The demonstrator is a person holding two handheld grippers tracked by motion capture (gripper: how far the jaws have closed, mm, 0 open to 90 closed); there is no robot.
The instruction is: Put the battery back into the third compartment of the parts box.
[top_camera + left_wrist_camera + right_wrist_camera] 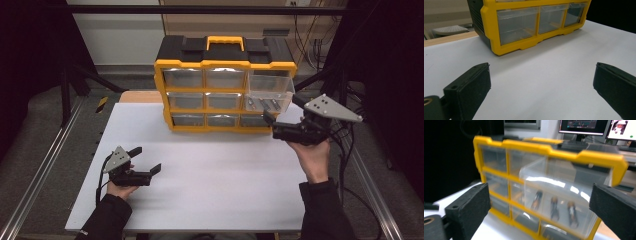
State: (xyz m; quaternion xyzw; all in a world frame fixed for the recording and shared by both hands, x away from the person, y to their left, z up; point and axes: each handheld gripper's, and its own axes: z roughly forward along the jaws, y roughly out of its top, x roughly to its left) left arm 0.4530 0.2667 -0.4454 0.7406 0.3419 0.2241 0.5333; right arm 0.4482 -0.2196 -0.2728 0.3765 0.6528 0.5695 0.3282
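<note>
The drawer cabinet (225,85) stands at the far edge of the desk (210,180), about centre. Its top-right drawer (270,90) sticks out toward the near side, and three small parts (264,104) lie side by side in it. Right of the cabinet, just beside that drawer, sits the right hand-held gripper (267,122), off the desk's right edge. Over at the near left, the left hand-held gripper (147,160) is low over the desk, well apart from the cabinet, pointing toward it.

On the white counter (210,170), a yellow organizer (225,85) has its top-right drawer (270,90) pulled out, the right gripper (272,125) just beside it, jaws apart.
</note>
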